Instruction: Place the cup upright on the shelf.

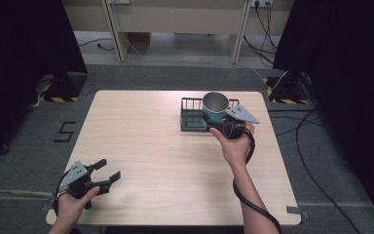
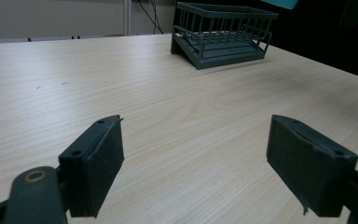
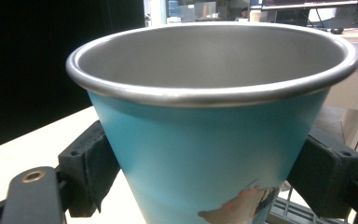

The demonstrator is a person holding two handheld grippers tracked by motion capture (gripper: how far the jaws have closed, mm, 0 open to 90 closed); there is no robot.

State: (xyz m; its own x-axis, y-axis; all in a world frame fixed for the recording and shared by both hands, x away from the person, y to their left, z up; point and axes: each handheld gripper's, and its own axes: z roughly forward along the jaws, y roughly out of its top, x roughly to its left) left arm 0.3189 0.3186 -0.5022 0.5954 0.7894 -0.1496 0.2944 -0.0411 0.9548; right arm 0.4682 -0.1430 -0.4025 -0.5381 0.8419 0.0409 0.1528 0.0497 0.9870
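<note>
A teal metal cup [image 1: 215, 107] with a silver rim is held upright above the dark wire rack [image 1: 191, 119] at the table's far right. My right gripper [image 1: 219, 124] is shut on the cup, and in the right gripper view both pads [image 3: 92, 168] press the cup's teal wall [image 3: 205, 154]. Near the table's front left corner my left gripper [image 1: 108, 169] rests open, nothing between its fingers. The left gripper view looks across bare wood between its pads [image 2: 98, 158] toward the rack [image 2: 223, 39], which holds nothing I can see.
The light wooden table [image 1: 165, 161] stands on grey carpet. Black curtains flank both sides, and stands with yellow-black bases [image 1: 61, 92] sit at the far corners. A cable [image 1: 253, 204] trails from the right gripper along the person's forearm.
</note>
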